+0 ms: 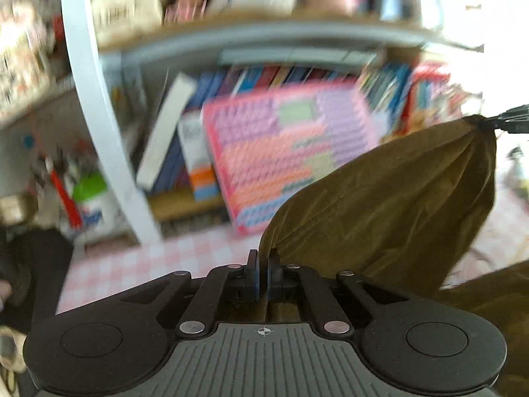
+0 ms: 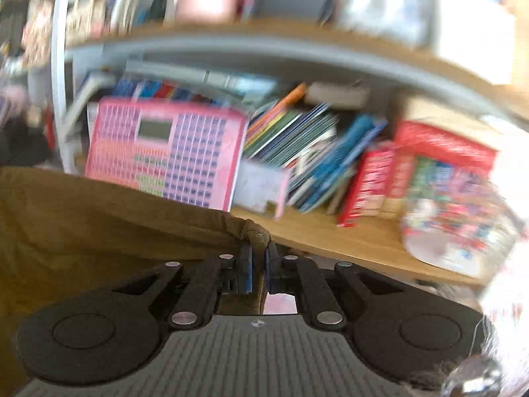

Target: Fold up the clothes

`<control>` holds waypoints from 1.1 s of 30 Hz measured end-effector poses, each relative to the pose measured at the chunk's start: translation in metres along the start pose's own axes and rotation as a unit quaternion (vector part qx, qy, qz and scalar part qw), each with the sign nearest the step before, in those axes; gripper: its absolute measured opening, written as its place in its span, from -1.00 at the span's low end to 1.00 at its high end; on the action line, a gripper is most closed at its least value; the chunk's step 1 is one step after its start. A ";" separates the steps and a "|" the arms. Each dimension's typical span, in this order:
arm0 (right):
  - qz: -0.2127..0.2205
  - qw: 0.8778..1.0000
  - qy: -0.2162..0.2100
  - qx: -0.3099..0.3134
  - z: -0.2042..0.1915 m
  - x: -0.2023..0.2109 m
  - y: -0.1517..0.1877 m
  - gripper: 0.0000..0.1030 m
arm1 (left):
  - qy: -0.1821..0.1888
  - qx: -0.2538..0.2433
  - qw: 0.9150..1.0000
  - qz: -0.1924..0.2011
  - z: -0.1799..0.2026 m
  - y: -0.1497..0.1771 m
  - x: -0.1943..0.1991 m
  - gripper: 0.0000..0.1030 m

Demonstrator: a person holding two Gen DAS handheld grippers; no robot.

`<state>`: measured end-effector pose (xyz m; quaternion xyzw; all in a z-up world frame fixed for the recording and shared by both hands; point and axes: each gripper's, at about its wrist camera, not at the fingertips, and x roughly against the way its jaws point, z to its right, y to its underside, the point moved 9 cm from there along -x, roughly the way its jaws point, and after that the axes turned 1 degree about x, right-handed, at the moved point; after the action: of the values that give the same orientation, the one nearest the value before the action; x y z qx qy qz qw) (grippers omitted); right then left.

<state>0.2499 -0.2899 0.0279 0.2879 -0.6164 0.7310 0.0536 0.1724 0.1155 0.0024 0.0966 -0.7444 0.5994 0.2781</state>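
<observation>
While cloth point(image 1: 396, 205) is held aloft | left gripper point(image 1: 263, 276) jaws pinched on one corner | right gripper point(image 2: 258, 264) jaws pinched on another | cloth stretched between them | shelf point(image 2: 330, 241) beyond.

- Ahead of me, a pink toy board point(image 1: 284, 152) and leaning books point(image 2: 307, 152) crowd the shelf.
- Pink checked tablecloth point(image 1: 145, 264) lies bare at my left.

One olive garment point(image 1: 390, 205), two grippers, left point(image 1: 263, 276) and right point(image 2: 258, 269), one pink keypad board point(image 2: 165, 152).
</observation>
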 end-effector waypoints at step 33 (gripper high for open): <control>-0.106 0.744 0.033 -0.659 -0.112 0.222 0.259 -0.07 | 0.135 0.647 0.743 -0.104 -0.007 0.193 0.062 0.09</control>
<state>-0.0856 -0.3077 -0.0980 0.2201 -0.9080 0.1412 0.3275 0.0312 0.1852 -0.1262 0.2481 -0.1181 0.9111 0.3073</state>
